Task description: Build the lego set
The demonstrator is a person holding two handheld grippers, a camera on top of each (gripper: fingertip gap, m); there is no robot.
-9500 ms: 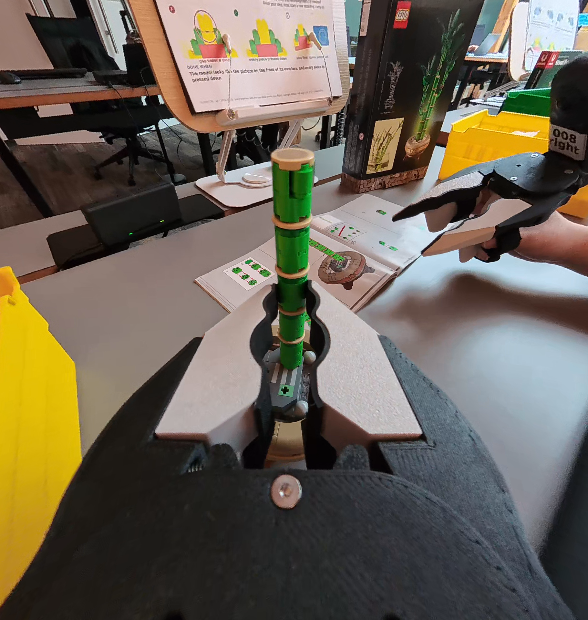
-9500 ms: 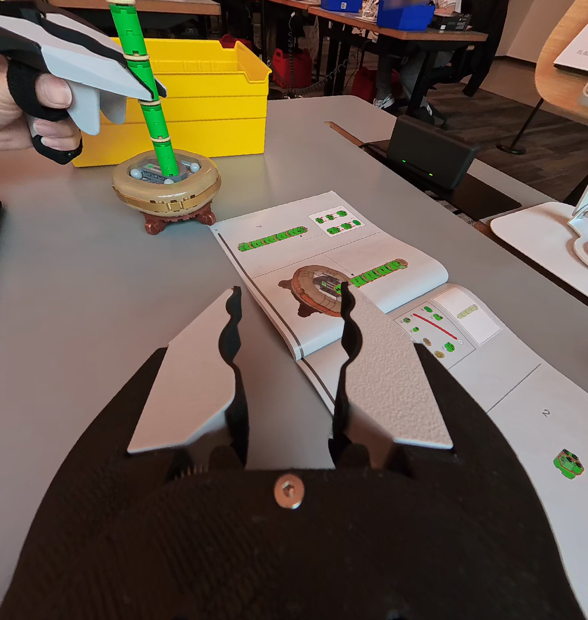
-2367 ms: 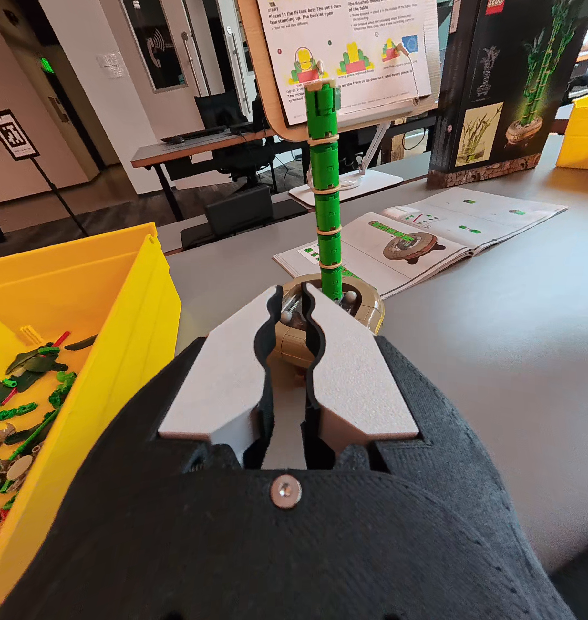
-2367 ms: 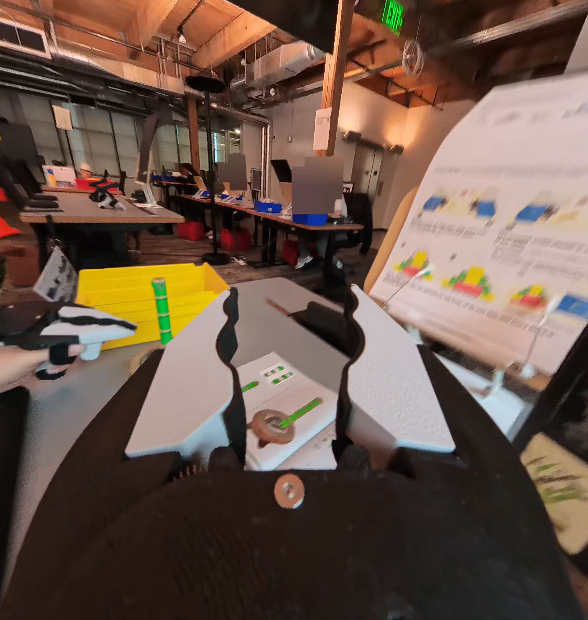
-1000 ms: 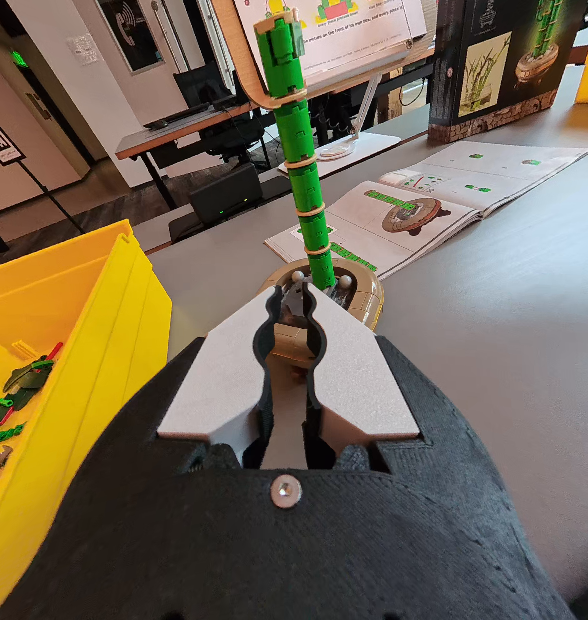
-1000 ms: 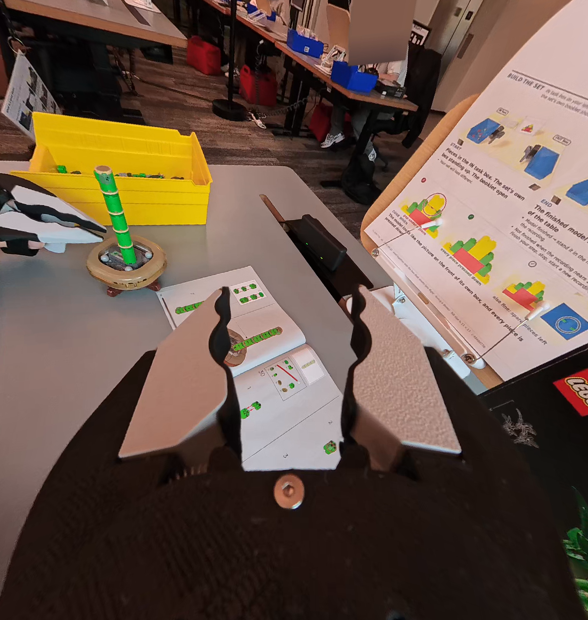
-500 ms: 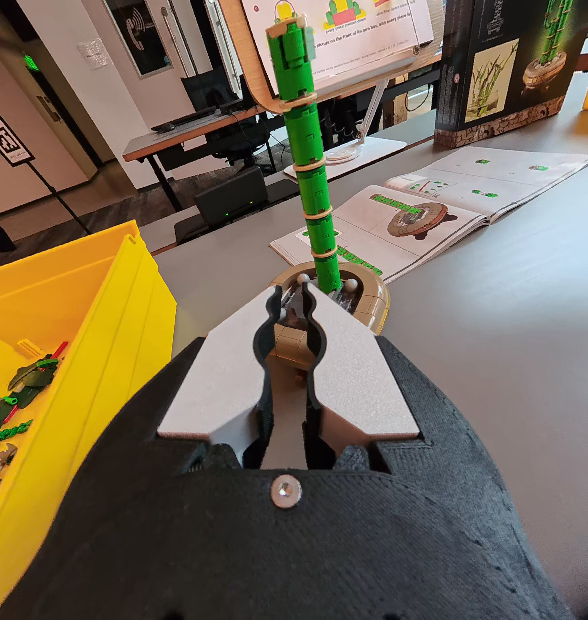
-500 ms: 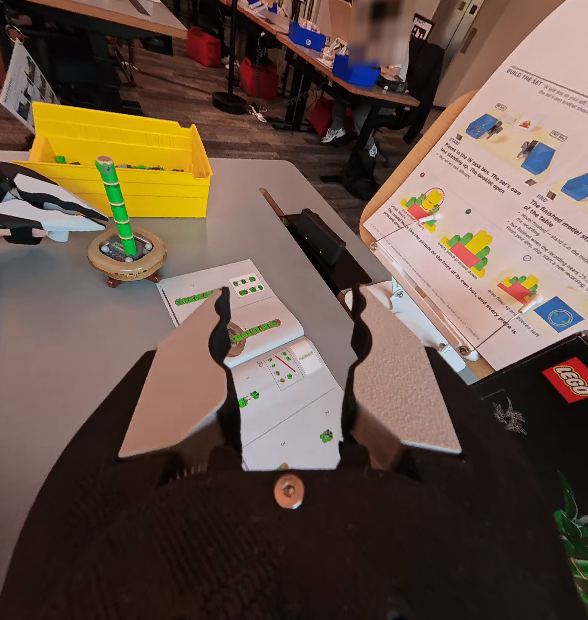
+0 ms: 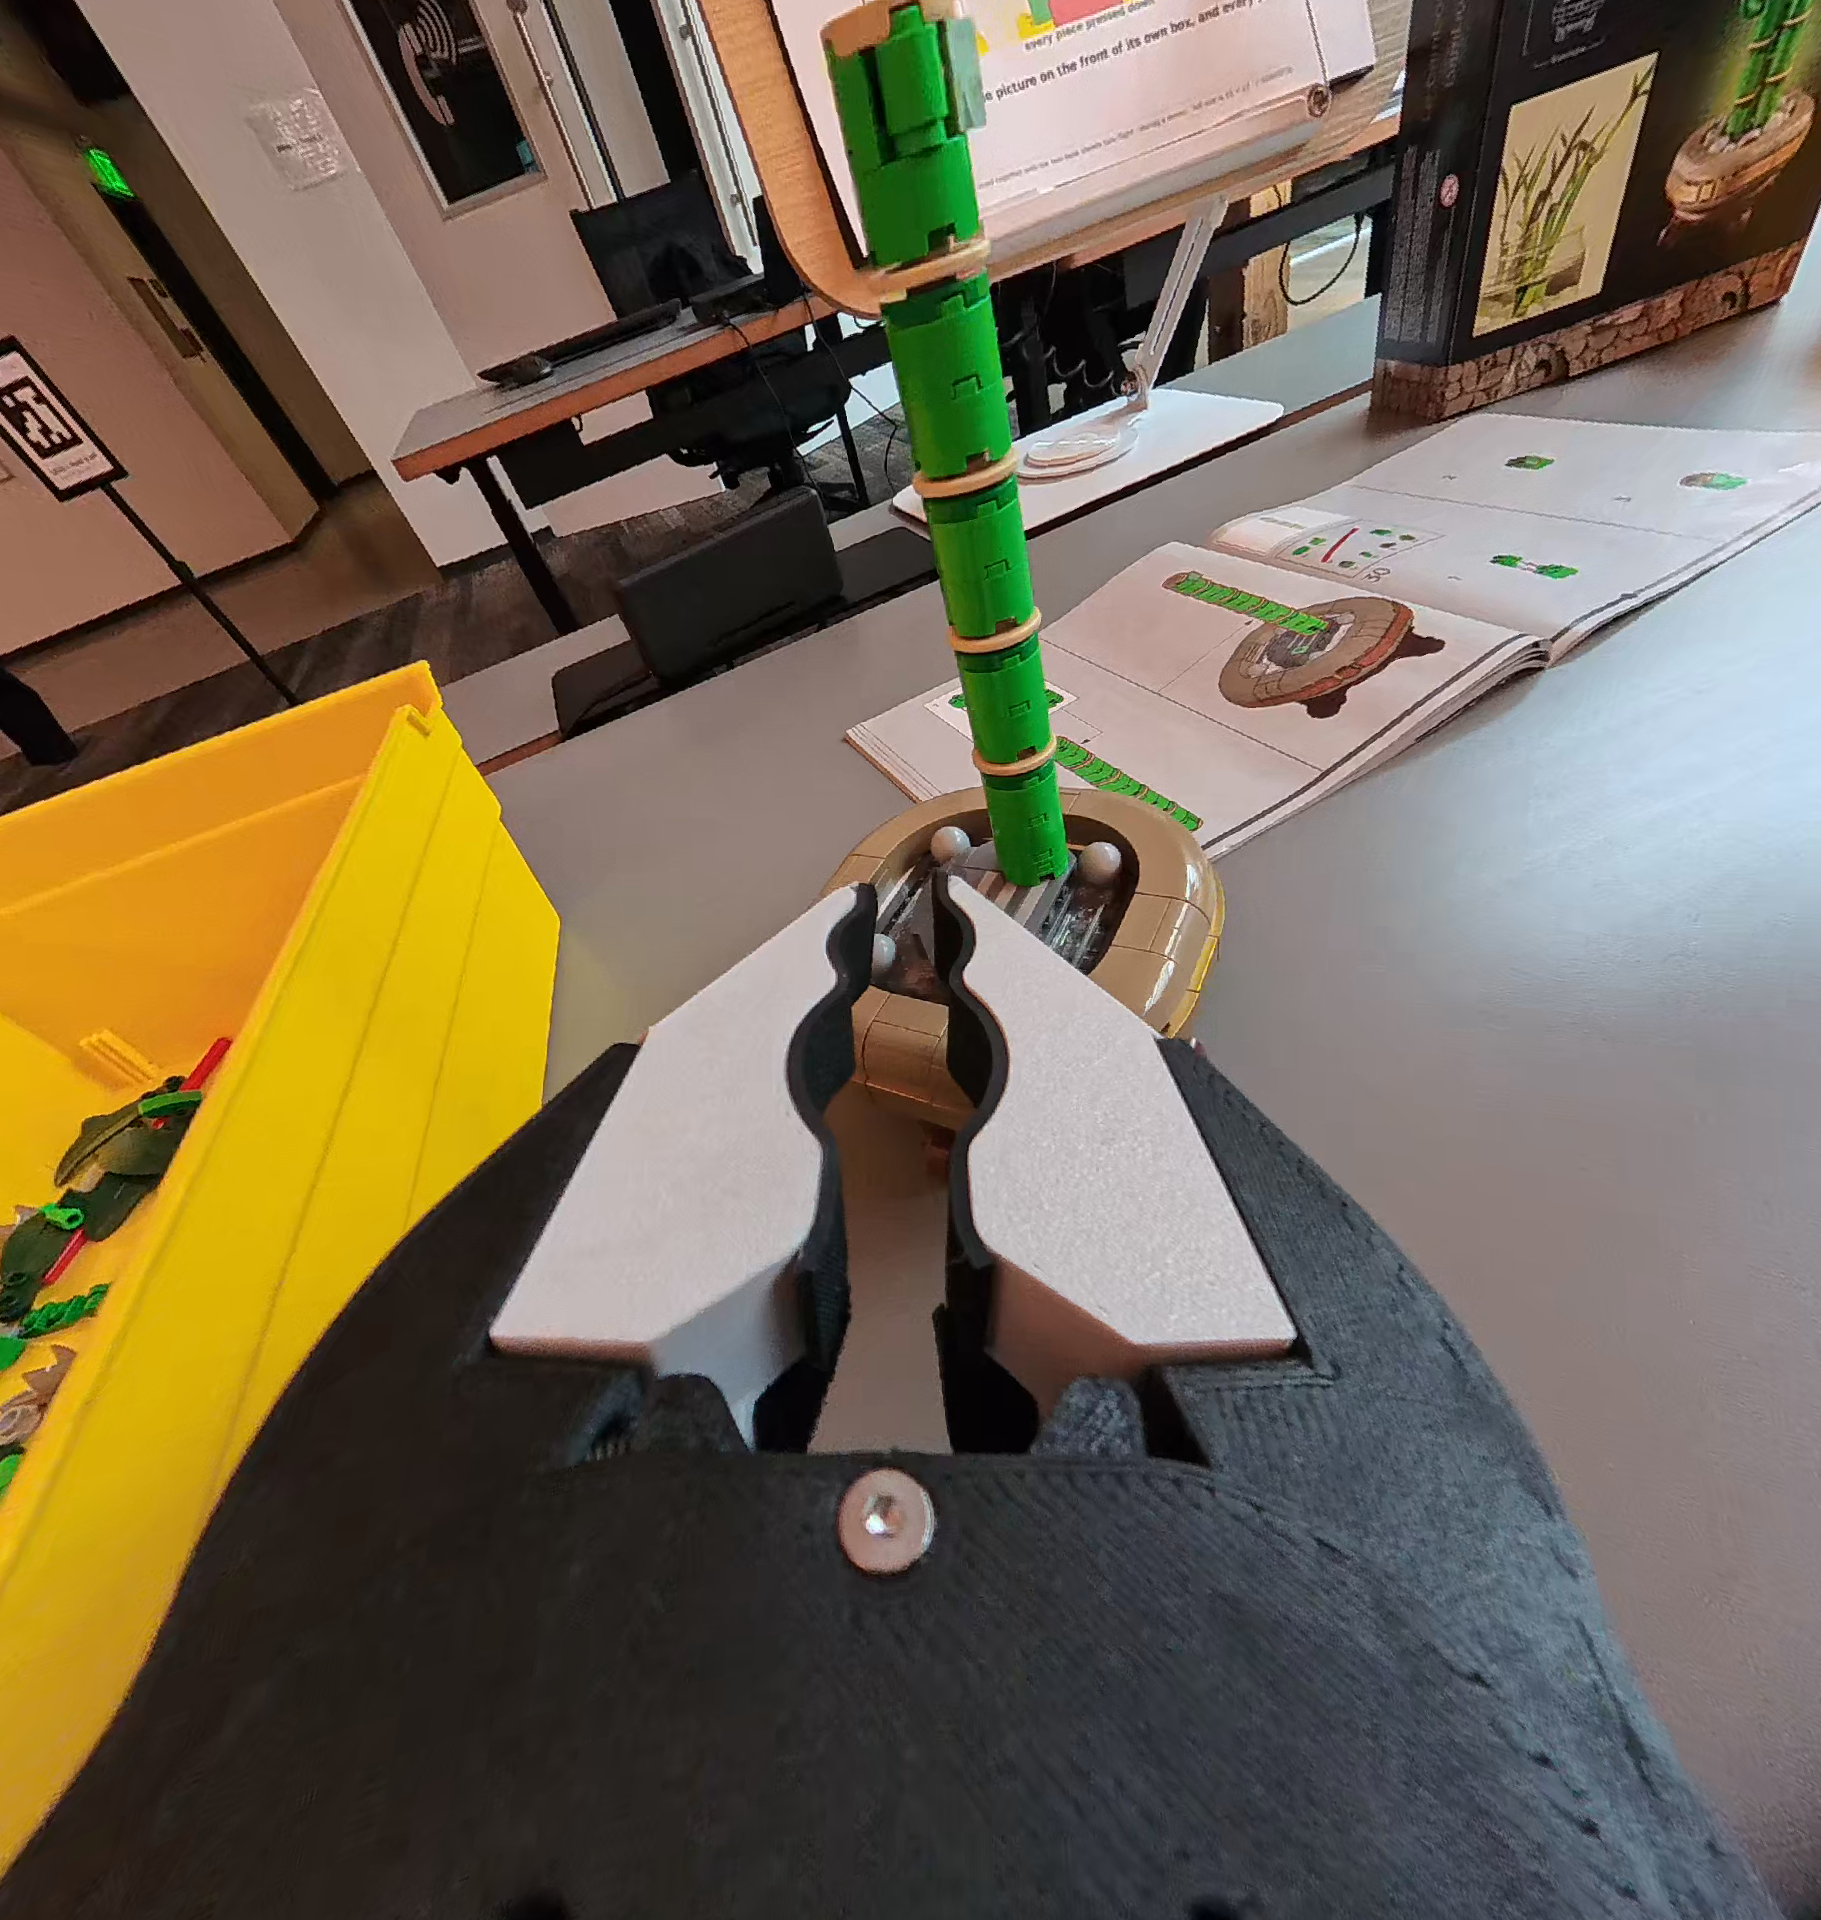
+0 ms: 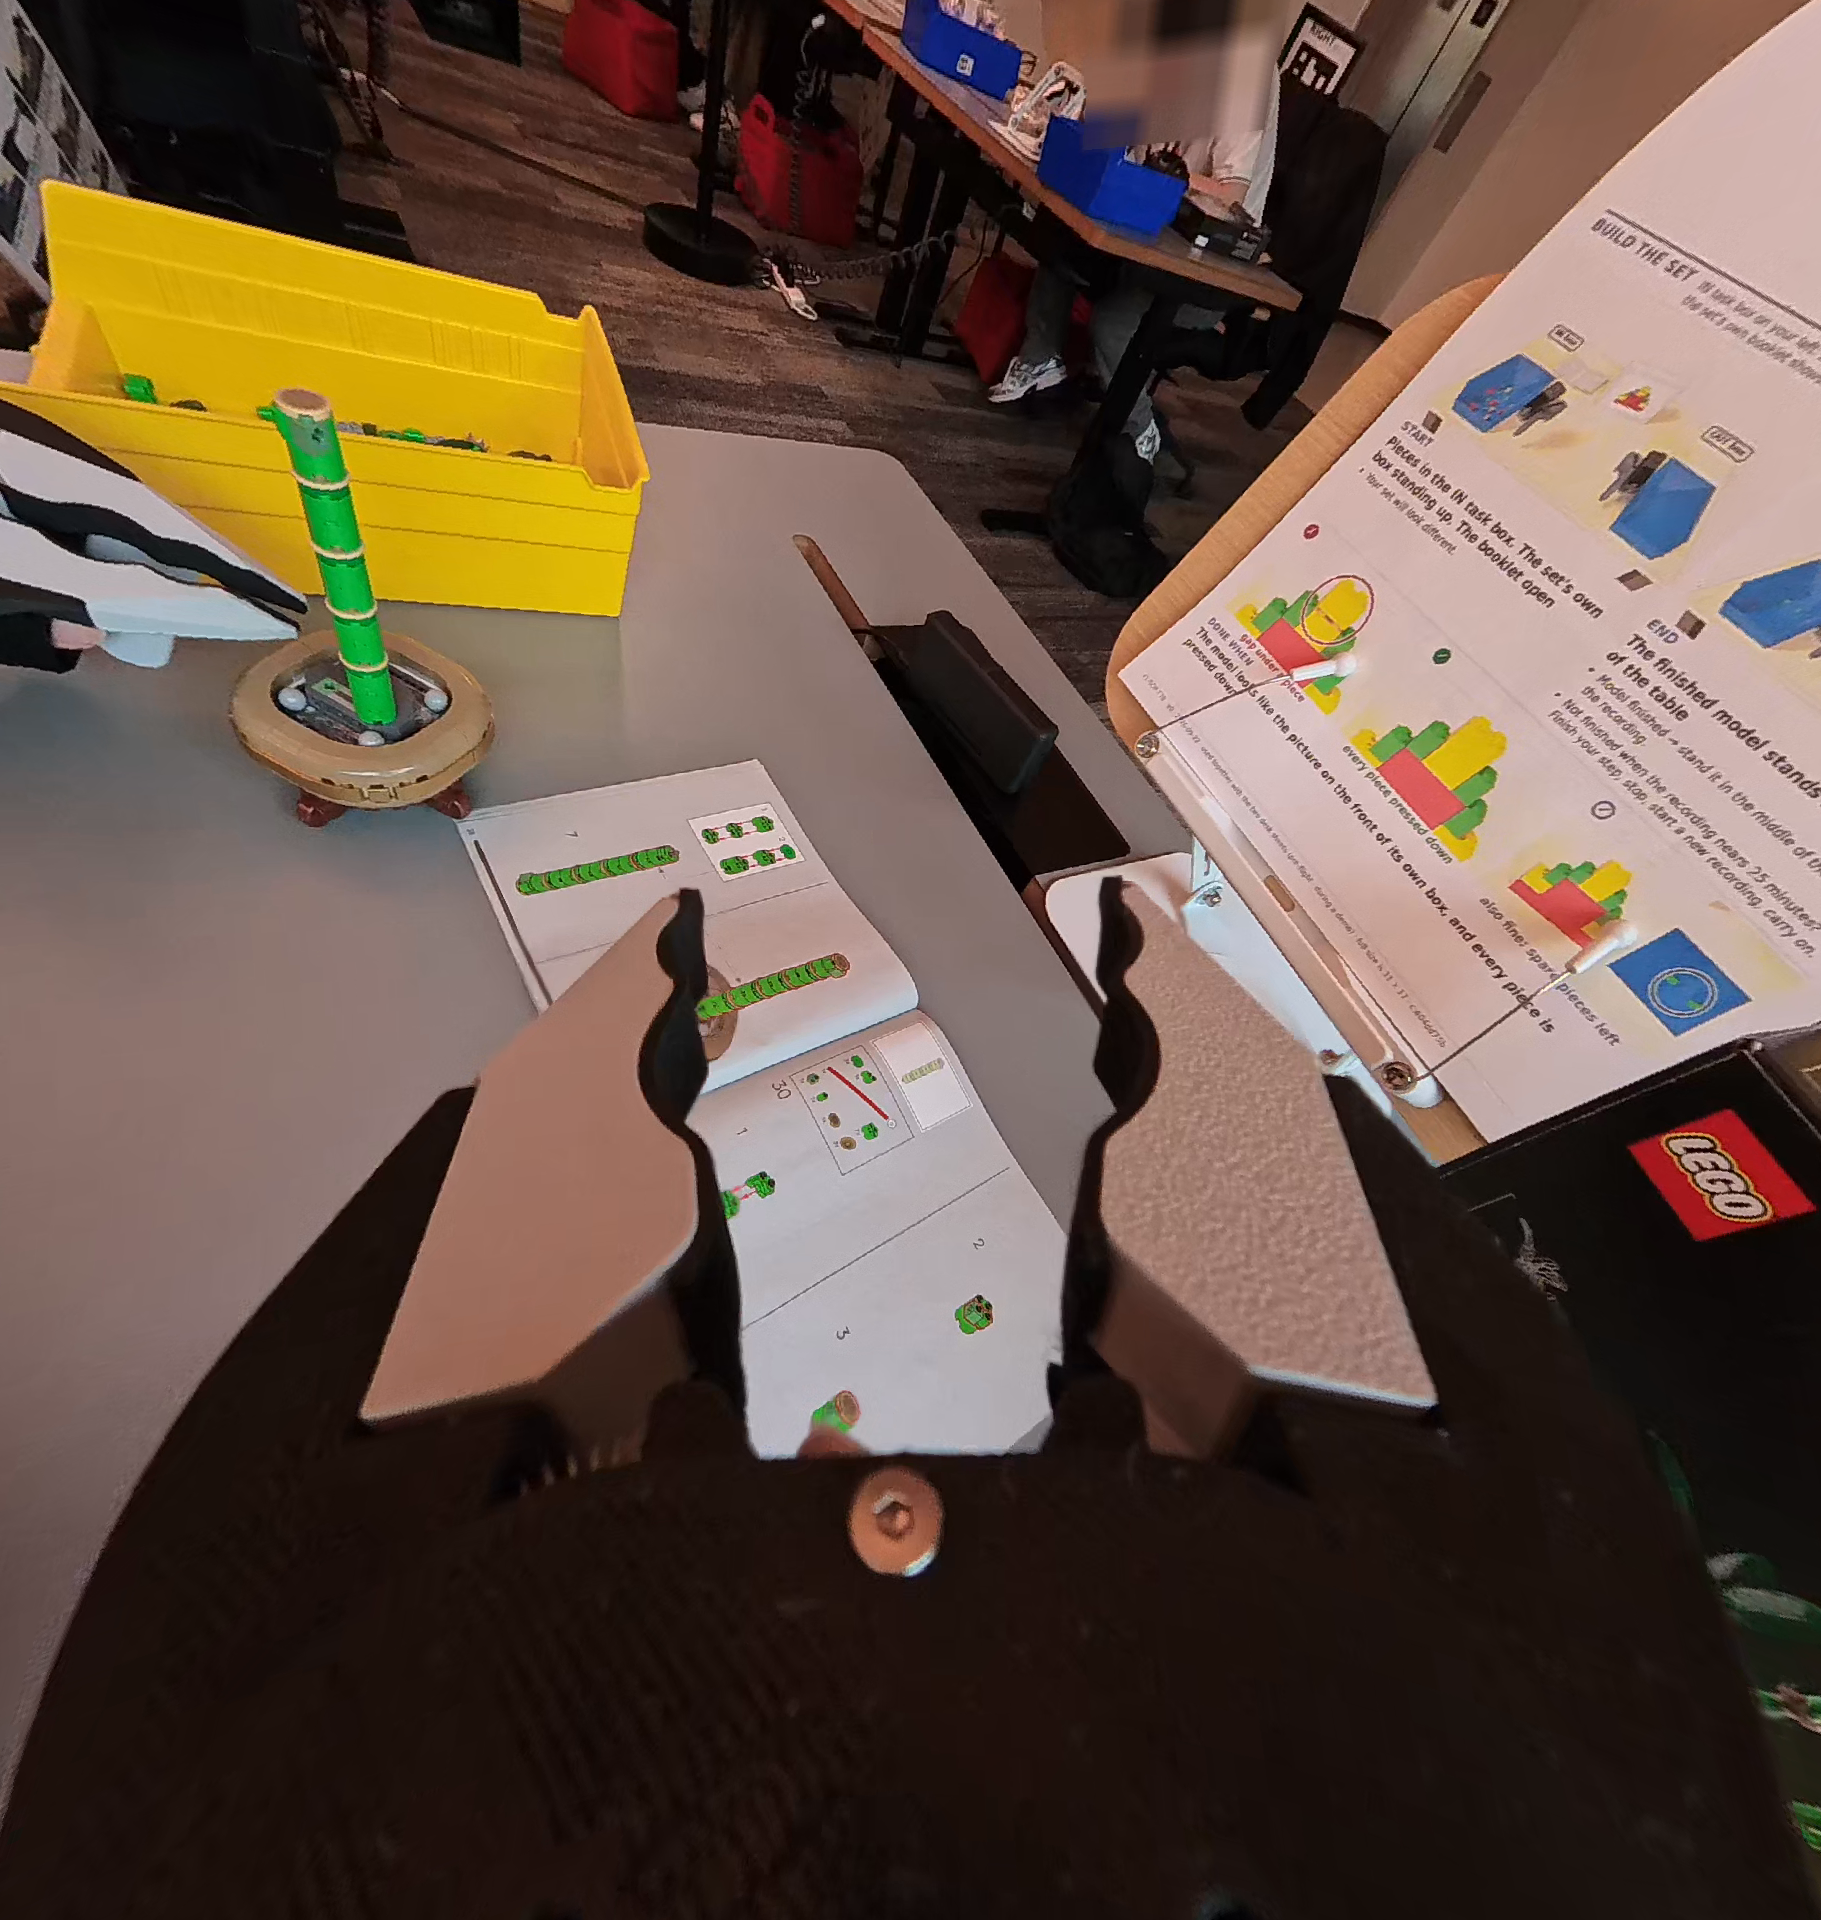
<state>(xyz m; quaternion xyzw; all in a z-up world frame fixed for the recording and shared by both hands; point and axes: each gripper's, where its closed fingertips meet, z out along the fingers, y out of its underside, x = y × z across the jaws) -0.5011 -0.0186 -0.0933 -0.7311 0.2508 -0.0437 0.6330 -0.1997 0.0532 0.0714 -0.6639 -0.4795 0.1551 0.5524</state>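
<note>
Both views are bright and evenly lit, with soft indoor light from above. The smooth grey table [image 9: 1508, 1039] carries a dull sheen and faint, diffuse shadows under the round tan brick pot [image 9: 1145, 935] and the open paper instruction booklet [image 10: 833, 1143]. Focus is sharp up close, softer in the far room. Strong wide-angle distortion bends the edges: the tall green brick stalk [image 9: 947, 364] leans and the yellow plastic bin [image 9: 293, 987] flares outward. A mosaic patch blurs the right view's top.

Spread right claw [image 10: 895, 914] above booklet [image 10: 781, 1039]
</note>
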